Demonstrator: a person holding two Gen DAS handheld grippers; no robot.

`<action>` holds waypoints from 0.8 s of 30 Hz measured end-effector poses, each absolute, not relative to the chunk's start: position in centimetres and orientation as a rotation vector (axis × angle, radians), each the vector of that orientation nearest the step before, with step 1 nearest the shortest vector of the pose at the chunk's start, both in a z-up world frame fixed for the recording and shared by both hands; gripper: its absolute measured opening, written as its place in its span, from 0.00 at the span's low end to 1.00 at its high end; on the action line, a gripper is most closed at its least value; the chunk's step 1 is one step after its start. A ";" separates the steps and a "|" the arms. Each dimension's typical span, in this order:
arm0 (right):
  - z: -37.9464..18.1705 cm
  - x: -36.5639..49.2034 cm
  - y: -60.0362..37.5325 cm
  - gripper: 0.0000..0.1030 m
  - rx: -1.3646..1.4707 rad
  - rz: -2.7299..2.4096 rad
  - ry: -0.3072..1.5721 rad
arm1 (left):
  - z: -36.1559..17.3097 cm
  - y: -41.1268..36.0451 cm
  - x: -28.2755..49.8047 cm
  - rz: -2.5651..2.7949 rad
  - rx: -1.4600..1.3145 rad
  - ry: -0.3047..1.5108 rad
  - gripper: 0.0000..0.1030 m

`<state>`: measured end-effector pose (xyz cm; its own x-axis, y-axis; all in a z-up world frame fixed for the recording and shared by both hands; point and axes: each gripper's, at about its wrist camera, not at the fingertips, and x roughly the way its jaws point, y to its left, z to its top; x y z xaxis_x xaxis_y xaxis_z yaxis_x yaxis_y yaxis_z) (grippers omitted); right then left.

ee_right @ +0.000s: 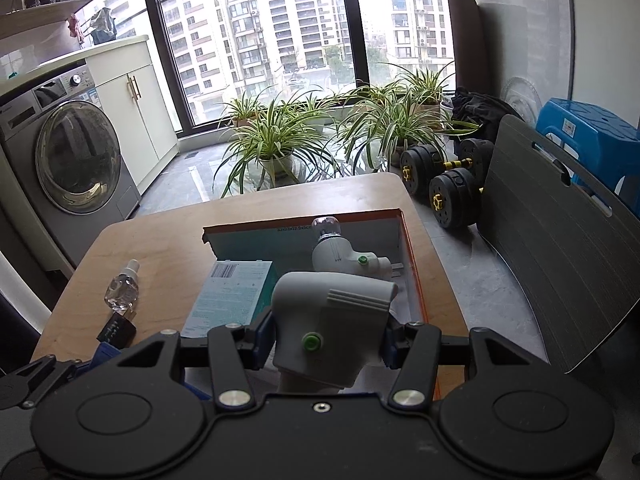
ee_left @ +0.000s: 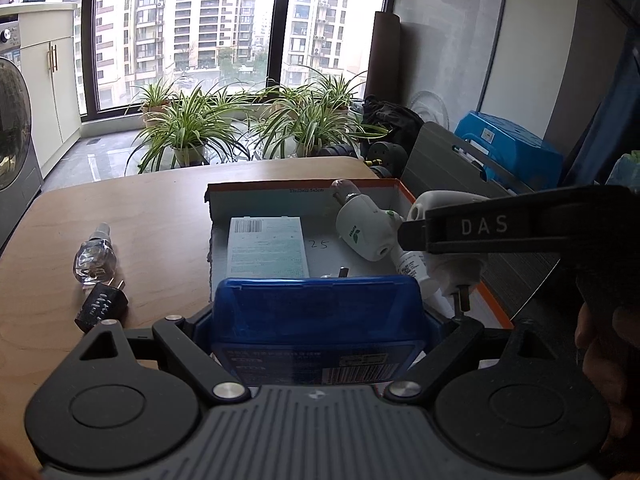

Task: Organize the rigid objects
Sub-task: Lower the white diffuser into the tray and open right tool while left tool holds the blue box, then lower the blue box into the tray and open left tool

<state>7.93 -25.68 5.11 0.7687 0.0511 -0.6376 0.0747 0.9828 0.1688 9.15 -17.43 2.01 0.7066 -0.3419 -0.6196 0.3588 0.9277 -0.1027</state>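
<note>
Lower centre of the left wrist view: the left gripper (ee_left: 318, 320) pinches a translucent blue case (ee_left: 316, 312) with a barcode label, over the box (ee_left: 404, 192). Lower centre of the right view: the right gripper (ee_right: 326, 344) clamps a white plug-in (ee_right: 328, 320) with a green button.

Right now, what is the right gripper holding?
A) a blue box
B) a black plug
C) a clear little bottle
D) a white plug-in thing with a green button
D: in the right wrist view the right gripper has its pads pressed on the white plug-in device, whose green button faces the camera.
</note>
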 end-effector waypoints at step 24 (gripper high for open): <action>8.9 6.7 -28.2 0.77 0.234 -0.073 0.585 | 1.6 -19.1 10.0 -0.434 0.037 0.735 0.97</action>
